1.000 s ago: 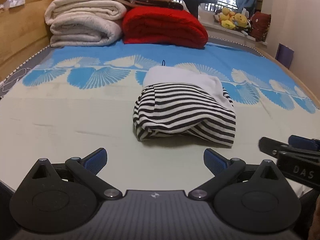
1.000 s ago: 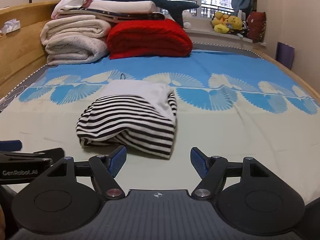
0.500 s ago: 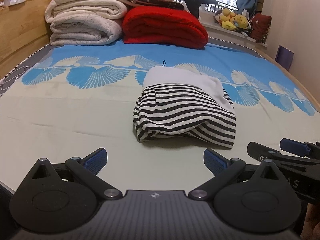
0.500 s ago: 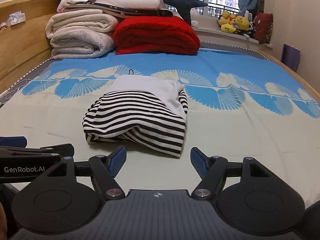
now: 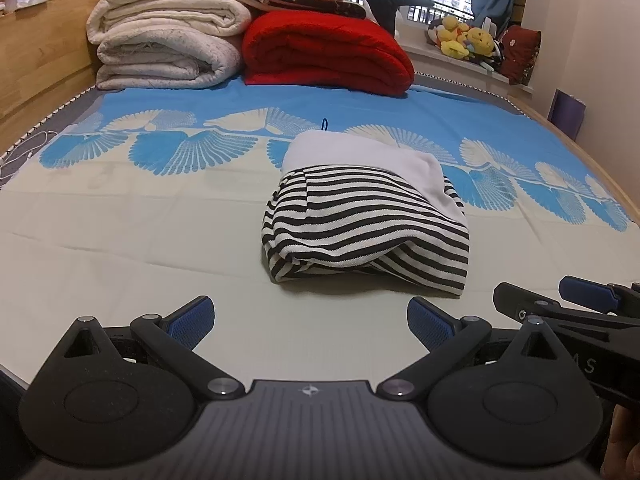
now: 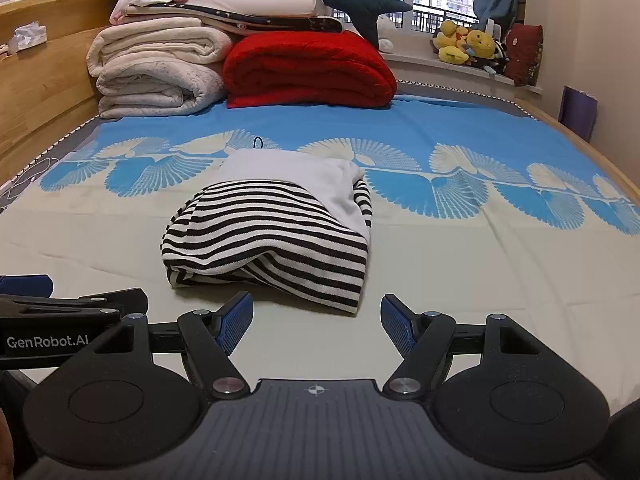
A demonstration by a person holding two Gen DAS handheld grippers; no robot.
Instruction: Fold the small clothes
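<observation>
A small black-and-white striped garment [image 5: 366, 228] with a white part on top lies folded into a compact bundle on the bed. It also shows in the right wrist view [image 6: 272, 240]. My left gripper [image 5: 310, 320] is open and empty, a short way in front of the bundle's near edge. My right gripper [image 6: 316, 320] is open and empty, just before the bundle's near right corner. The right gripper's fingers [image 5: 560, 304] show at the right edge of the left wrist view. The left gripper's fingers [image 6: 80, 300] show at the left edge of the right wrist view.
The bed sheet [image 5: 160, 232] is cream with blue fan patterns. Folded white blankets [image 5: 168, 48] and a red blanket [image 5: 328, 52] are stacked at the far end. A wooden headboard [image 6: 36, 92] runs along the left. Plush toys [image 6: 464, 44] sit on the windowsill.
Both grippers have drifted slightly; the bundle sits more to the right in the right wrist view. The garment itself has not moved. Both grippers stay open.
</observation>
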